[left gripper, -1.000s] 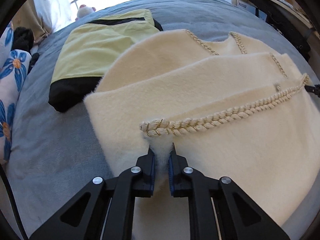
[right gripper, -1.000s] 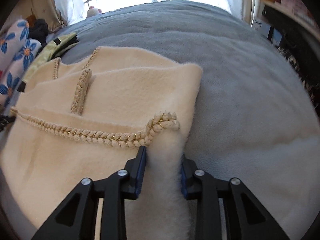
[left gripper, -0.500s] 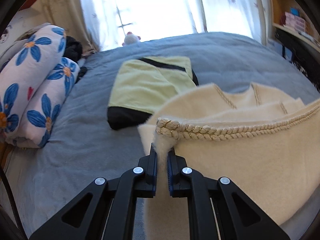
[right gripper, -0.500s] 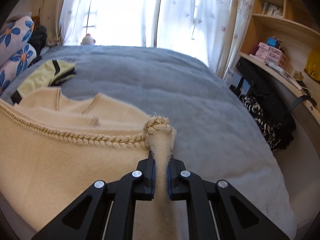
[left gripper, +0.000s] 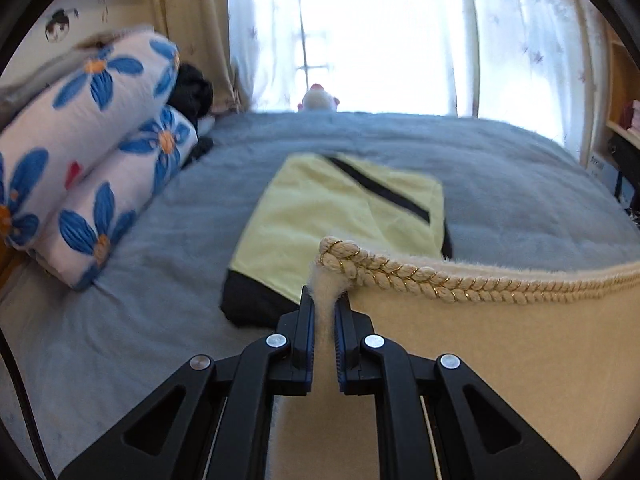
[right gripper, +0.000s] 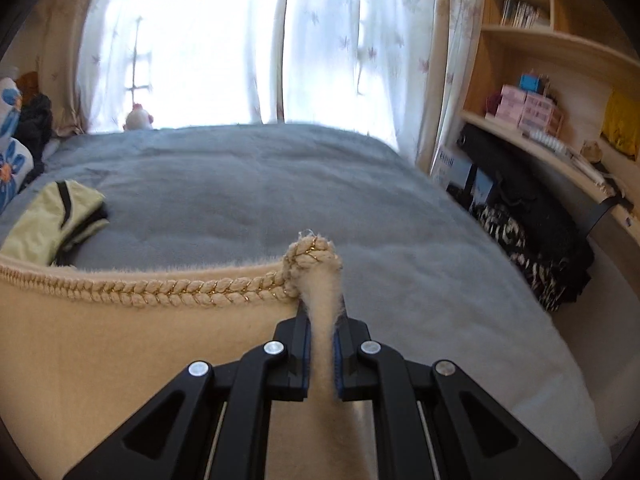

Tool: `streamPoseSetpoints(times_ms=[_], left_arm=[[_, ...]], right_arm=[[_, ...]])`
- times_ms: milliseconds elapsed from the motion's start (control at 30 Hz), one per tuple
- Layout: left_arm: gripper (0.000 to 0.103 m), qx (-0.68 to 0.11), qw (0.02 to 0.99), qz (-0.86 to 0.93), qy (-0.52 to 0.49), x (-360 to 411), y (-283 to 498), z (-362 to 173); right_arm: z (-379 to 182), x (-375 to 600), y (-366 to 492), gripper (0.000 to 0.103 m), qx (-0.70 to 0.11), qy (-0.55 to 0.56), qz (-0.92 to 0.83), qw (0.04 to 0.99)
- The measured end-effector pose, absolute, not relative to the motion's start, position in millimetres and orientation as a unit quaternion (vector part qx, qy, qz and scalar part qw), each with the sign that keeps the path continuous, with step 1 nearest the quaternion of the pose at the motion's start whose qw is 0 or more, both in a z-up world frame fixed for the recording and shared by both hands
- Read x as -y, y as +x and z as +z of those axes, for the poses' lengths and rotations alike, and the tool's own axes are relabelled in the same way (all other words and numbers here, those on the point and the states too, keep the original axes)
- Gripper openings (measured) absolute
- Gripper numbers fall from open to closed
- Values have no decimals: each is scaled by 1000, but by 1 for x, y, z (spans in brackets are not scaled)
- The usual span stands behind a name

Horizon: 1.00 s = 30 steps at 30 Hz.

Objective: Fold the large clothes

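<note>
Cream fleece garment [left gripper: 500, 344] with braided rope trim [left gripper: 440, 280] raised over grey bed [left gripper: 520, 208], left tongs [left gripper: 325, 312] clamped on one corner, right tongs [right gripper: 322, 320] clamped on the other, folded yellow-green garment [left gripper: 336, 216] lying beyond

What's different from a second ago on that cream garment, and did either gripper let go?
Neither let go. The right gripper, whose fingers were only loosely around its corner a second ago, has shut on it. The left gripper was already clamped. Both have lifted the braided edge of the cream garment off the bed, so it now hangs stretched between them instead of lying folded flat. The green garment and flowered pillows haven't moved.
</note>
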State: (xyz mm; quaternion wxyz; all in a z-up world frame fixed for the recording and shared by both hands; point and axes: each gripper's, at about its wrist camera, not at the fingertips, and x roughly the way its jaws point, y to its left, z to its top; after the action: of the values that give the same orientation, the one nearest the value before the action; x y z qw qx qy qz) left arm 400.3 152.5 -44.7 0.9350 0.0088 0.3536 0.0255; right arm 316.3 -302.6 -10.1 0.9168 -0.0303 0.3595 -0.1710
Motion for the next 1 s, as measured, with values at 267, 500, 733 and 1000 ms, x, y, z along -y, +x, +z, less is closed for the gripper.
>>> streamPoseSetpoints(times_ms=[267,500,733,1000], left_arm=[[7,-427,902,52,25,-141,448,-147],[16,-429,902,36,-7,-150,449,-152],[63,-437,897,62,-33,-177,437,-139],[63,-423,904,54,-18,-169,399,-111]], right_arm=[[-119,312,361,8,-462,-24,-189,866],[-124,316,367,9,-472,-29,-188,861],[-102,315,351,23,-485,-2,-173,857],[-65,288,327,23,-452,35,-118,883]])
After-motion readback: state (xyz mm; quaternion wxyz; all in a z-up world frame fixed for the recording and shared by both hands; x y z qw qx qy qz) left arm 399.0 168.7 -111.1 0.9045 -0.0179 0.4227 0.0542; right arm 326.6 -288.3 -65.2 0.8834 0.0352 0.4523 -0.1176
